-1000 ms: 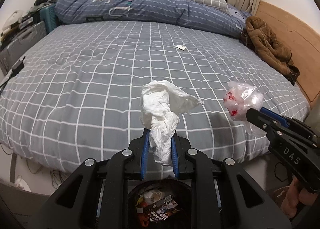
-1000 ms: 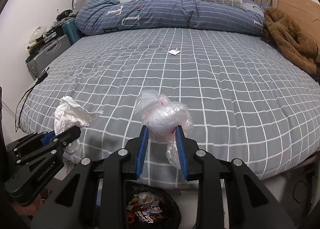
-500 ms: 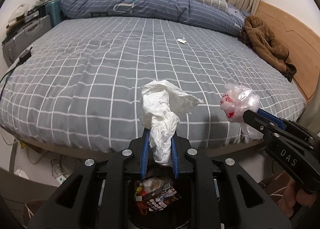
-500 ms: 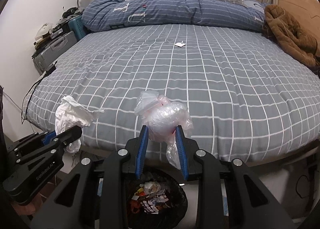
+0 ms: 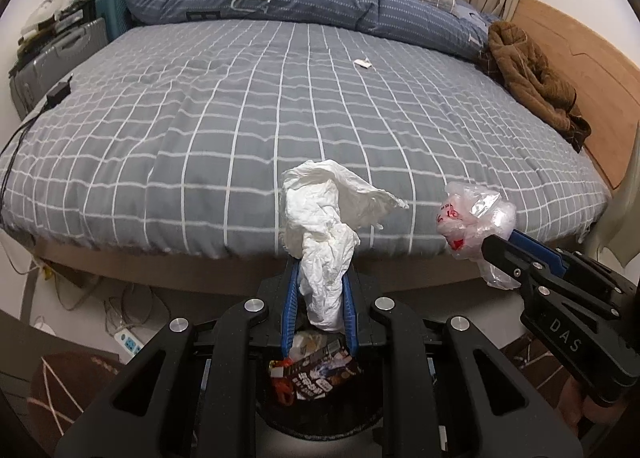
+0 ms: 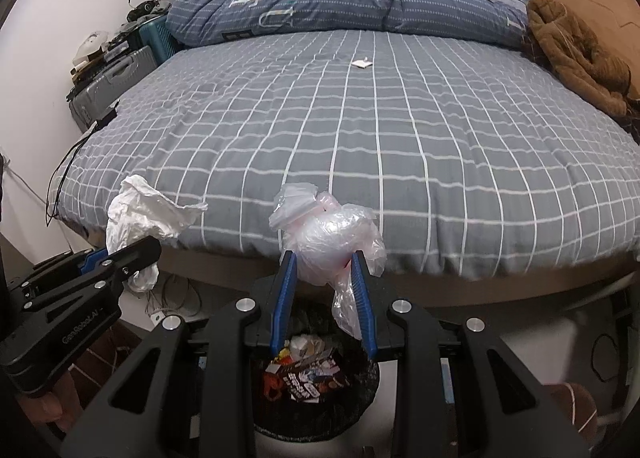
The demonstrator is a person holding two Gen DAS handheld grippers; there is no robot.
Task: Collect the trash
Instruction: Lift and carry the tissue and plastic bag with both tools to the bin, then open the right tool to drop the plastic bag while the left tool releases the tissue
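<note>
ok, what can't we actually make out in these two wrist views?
- Trash bin: rim and most contents hidden behind the gripper bodies in both views.
- Small white scrap far up the bed: too small to identify.
- Plastic bag: contents hidden by crumpled film.
- Floor beside the bed: cut off by the fisheye edges.

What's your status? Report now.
Left gripper shut on white tissue. Right gripper shut on plastic bag. Trash bin below both, nothing blocking.
</note>
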